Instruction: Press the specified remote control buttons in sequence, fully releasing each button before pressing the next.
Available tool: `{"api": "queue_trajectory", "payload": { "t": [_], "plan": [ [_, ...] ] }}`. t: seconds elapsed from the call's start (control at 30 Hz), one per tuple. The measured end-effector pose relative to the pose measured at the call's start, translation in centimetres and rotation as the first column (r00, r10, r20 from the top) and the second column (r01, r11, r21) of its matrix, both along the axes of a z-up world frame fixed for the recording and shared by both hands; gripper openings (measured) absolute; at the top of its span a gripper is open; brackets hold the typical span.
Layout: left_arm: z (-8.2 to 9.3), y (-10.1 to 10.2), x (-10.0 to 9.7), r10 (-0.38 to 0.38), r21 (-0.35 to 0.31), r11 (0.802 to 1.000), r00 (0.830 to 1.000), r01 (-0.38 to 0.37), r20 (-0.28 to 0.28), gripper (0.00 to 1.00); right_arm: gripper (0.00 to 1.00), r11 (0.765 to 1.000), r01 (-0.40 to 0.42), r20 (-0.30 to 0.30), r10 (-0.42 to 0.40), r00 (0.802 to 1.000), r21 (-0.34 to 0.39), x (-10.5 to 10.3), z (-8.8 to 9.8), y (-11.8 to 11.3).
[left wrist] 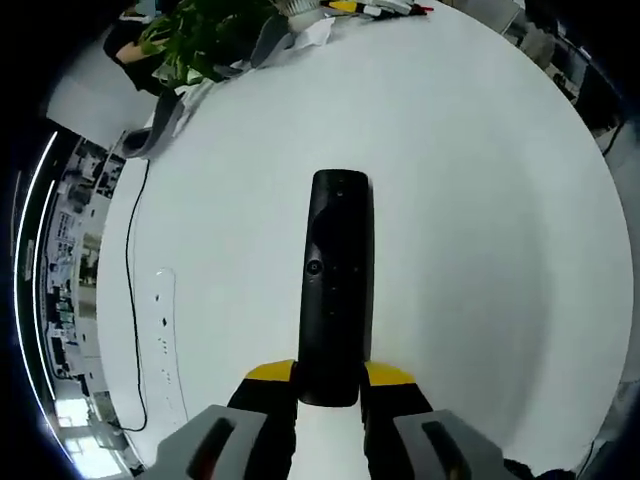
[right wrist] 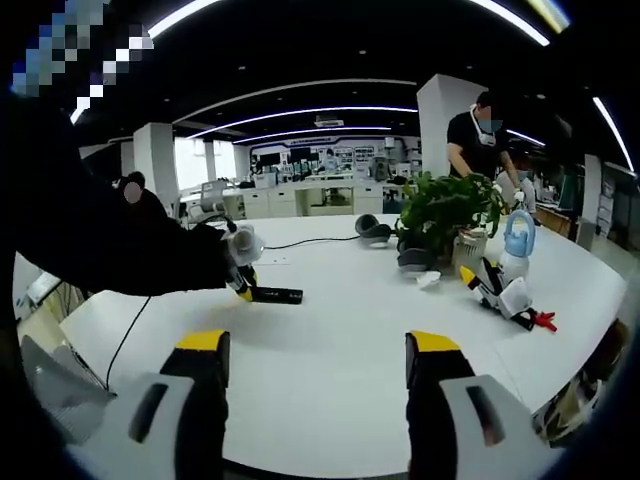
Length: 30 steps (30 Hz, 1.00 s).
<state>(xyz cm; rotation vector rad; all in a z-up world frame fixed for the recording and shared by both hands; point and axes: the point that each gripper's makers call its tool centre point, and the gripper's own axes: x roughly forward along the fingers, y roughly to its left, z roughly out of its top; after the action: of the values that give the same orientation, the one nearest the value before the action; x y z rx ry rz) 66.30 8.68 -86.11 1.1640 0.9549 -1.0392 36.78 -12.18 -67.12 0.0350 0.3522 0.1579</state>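
A long black remote control (left wrist: 336,285) points away over the white table (left wrist: 480,200) in the left gripper view. My left gripper (left wrist: 330,378) is shut on its near end, one yellow-tipped jaw on each side. In the right gripper view the same remote (right wrist: 274,295) juts out to the right from the left gripper (right wrist: 243,283), which a dark-sleeved arm (right wrist: 110,240) holds just above the table (right wrist: 330,350). My right gripper (right wrist: 316,352) stands open in the foreground with nothing between its jaws, well short of the remote.
A potted plant (right wrist: 448,212) stands at the table's far right, with a blue and white toy (right wrist: 516,248) and small coloured items (right wrist: 495,290) beside it. A white power strip (left wrist: 165,340) and black cable (left wrist: 130,300) lie left of the remote. A person (right wrist: 480,135) stands beyond the plant.
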Motion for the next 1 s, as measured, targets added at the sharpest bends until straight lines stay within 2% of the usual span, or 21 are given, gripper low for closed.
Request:
{"api": "queue_trajectory", "payload": {
  "t": [0.2,0.43,0.5,0.63,0.77,0.83,0.87,0.93,0.97,1.0],
  "plan": [
    [0.0,-0.1,-0.4,-0.099,0.015,0.995,0.994,0.098,0.043,0.24,0.74,1.0,0.001,0.0,-0.001,1.0,-0.001,0.0,0.0,0.0],
    [0.2,0.1,-0.2,-0.035,-0.053,0.998,0.996,0.039,0.078,0.24,0.74,1.0,-0.002,0.004,0.002,1.0,-0.002,0.0,0.1,0.1],
    [0.1,0.2,-0.4,-0.017,-0.064,0.998,0.997,0.022,0.071,0.21,0.75,1.0,-0.003,0.007,0.003,1.0,0.0,0.0,0.2,0.1],
    [0.4,0.1,-0.1,-0.035,-0.07,0.997,0.991,0.044,0.128,0.24,0.75,1.0,-0.002,0.013,0.002,1.0,0.005,0.0,0.3,0.0],
    [0.9,0.4,0.8,0.075,-0.116,0.992,0.981,-0.054,0.179,0.36,0.75,1.0,0.0,0.021,0.0,1.0,0.012,0.0,0.5,0.0],
    [1.3,0.8,1.4,0.135,-0.165,0.981,0.97,-0.102,0.204,0.43,0.75,1.0,0.001,0.028,-0.002,1.0,0.015,0.0,0.7,0.0],
    [1.5,1.0,1.7,0.163,-0.192,0.974,0.965,-0.123,0.207,0.49,0.75,1.0,0.002,0.031,-0.003,1.0,0.018,0.0,0.8,-0.1],
    [2.1,1.8,2.0,0.295,-0.251,0.936,0.94,-0.247,0.172,0.69,0.75,1.0,0.003,0.033,-0.004,0.999,0.022,0.0,0.8,-0.1],
    [2.2,2.3,2.2,0.315,-0.271,0.926,0.935,-0.264,0.163,0.81,0.75,1.0,0.004,0.033,-0.005,0.999,0.025,0.0,0.8,-0.1],
    [2.0,2.6,1.9,0.339,-0.281,0.915,0.929,-0.289,0.147,0.87,0.75,1.0,0.004,0.035,-0.005,0.999,0.026,0.0,0.8,-0.2]
  ]
}}
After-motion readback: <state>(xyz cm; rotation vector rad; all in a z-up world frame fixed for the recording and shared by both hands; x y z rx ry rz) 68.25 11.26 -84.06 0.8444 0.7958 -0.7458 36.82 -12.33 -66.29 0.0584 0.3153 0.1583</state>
